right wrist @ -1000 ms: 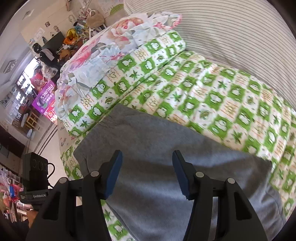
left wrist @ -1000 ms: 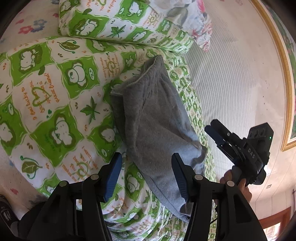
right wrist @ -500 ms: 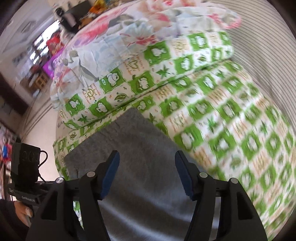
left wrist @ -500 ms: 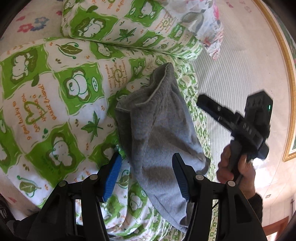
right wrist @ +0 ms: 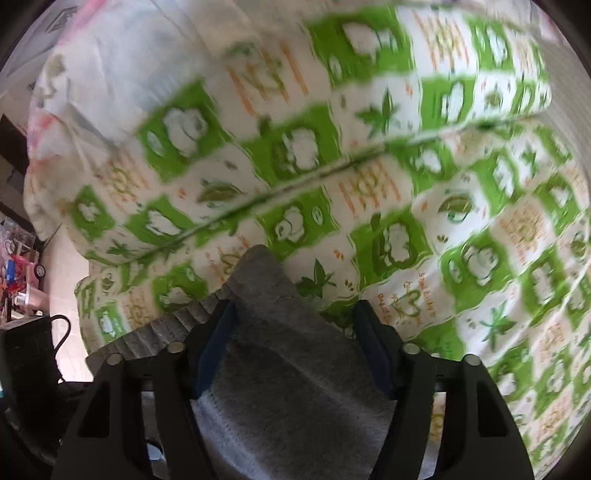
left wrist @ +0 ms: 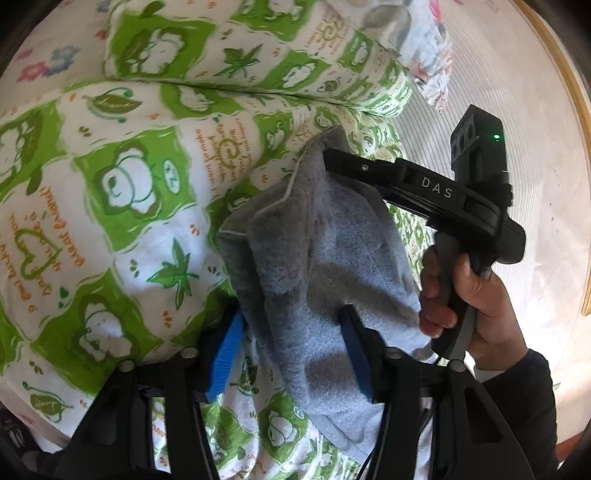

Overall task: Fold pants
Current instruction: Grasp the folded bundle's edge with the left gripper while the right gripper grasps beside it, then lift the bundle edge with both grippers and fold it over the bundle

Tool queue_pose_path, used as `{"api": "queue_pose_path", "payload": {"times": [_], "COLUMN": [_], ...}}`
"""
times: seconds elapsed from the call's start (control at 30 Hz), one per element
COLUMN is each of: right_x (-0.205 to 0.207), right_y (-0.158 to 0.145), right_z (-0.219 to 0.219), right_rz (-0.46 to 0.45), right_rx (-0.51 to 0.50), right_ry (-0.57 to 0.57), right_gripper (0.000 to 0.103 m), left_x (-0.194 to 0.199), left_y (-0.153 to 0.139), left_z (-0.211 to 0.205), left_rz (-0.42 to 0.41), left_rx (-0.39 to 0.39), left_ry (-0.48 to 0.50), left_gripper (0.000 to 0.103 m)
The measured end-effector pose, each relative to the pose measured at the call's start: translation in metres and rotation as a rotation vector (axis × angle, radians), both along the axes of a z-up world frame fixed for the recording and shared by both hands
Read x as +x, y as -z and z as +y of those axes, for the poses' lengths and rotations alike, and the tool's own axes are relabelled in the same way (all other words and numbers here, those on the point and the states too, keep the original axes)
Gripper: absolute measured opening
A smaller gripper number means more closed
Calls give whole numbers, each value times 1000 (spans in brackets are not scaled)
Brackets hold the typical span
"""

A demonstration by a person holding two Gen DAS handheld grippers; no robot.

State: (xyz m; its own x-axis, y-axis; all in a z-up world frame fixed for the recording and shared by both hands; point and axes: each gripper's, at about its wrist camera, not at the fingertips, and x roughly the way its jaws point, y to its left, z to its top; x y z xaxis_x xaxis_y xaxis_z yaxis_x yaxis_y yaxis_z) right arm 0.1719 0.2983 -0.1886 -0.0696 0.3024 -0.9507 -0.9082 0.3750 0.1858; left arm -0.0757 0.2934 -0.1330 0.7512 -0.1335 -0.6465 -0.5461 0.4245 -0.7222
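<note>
The grey fleece pants (left wrist: 317, 266) lie folded in a long strip on the green and white bedspread (left wrist: 122, 206). My left gripper (left wrist: 291, 332) is open, its blue-padded fingers (left wrist: 227, 347) on either side of the near part of the pants. My right gripper (left wrist: 328, 157), seen from the side in the left wrist view, reaches over the pants' far end. In the right wrist view my right gripper (right wrist: 295, 328) is open with the pants' corner (right wrist: 266, 291) between its fingers.
A green-patterned pillow (left wrist: 258, 55) and a floral pillow (left wrist: 417, 33) lie at the head of the bed. A striped sheet (left wrist: 476, 88) lies on the right. Cluttered shelves (right wrist: 18, 280) stand beside the bed on the left in the right wrist view.
Both grippers have moved in close to the pants. The right gripper swung forward and down over the far end. The left gripper closed in on the near part.
</note>
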Motion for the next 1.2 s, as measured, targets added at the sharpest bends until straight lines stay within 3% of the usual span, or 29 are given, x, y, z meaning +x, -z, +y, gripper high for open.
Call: {"api": "queue_pose_path", "payload": {"times": [0.03, 0.07, 0.17, 0.33, 0.67, 0.93, 1.2], "right_x": [0, -2, -5, -11, -7, -15, -26], "right_y": [-1, -4, -20, -61, -143, -189, -207], "right_z": [-3, -6, -18, -51, -137, -231, -300], "right_rz": [29, 44, 17, 23, 17, -23, -43], "right_rx": [18, 32, 56, 156, 308, 386, 415], "right_ry": [5, 10, 14, 57, 187, 308, 399], "right_gripper": [32, 21, 6, 5, 5, 5, 5], "left_x": [3, 6, 11, 17, 39, 54, 60], "left_y": [0, 1, -3, -31, -90, -125, -137], "left_z": [0, 0, -2, -14, -60, -122, -183], "left_rz": [-5, -11, -21, -63, -178, -234, -249], "left_rx": [6, 0, 12, 74, 118, 162, 170], "left_ry": [14, 30, 35, 61, 166, 314, 450], "left_gripper": [25, 16, 11, 9, 9, 9, 9]}}
